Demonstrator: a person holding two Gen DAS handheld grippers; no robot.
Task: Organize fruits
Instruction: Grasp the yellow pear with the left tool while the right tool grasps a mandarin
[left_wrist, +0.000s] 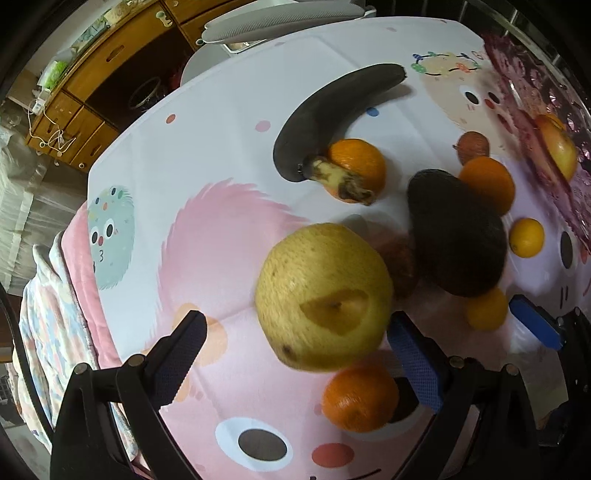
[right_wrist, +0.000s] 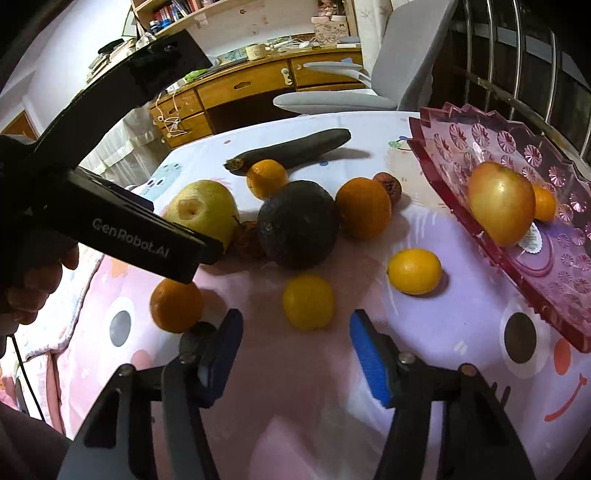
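My left gripper (left_wrist: 295, 332) is open, its fingers either side of a big yellow pear (left_wrist: 323, 297) on the cartoon tablecloth; the pear also shows in the right wrist view (right_wrist: 201, 210). My right gripper (right_wrist: 295, 332) is open and empty just in front of a small yellow-orange citrus (right_wrist: 308, 302). A dark avocado (right_wrist: 297, 223), a blackened banana (right_wrist: 291, 149), several oranges (right_wrist: 364, 206) and another yellow citrus (right_wrist: 414, 271) lie on the cloth. A red-pink plastic fruit tray (right_wrist: 554, 295) at the right holds an apple (right_wrist: 502, 201) and a small orange (right_wrist: 545, 203).
An orange (left_wrist: 360, 398) lies under my left gripper's right finger. Two small shrivelled brown fruits (right_wrist: 388, 186) lie among the others. The left gripper body (right_wrist: 122, 225) fills the left of the right wrist view. A grey chair (right_wrist: 369, 88) and a wooden desk (right_wrist: 240, 88) stand beyond the table.
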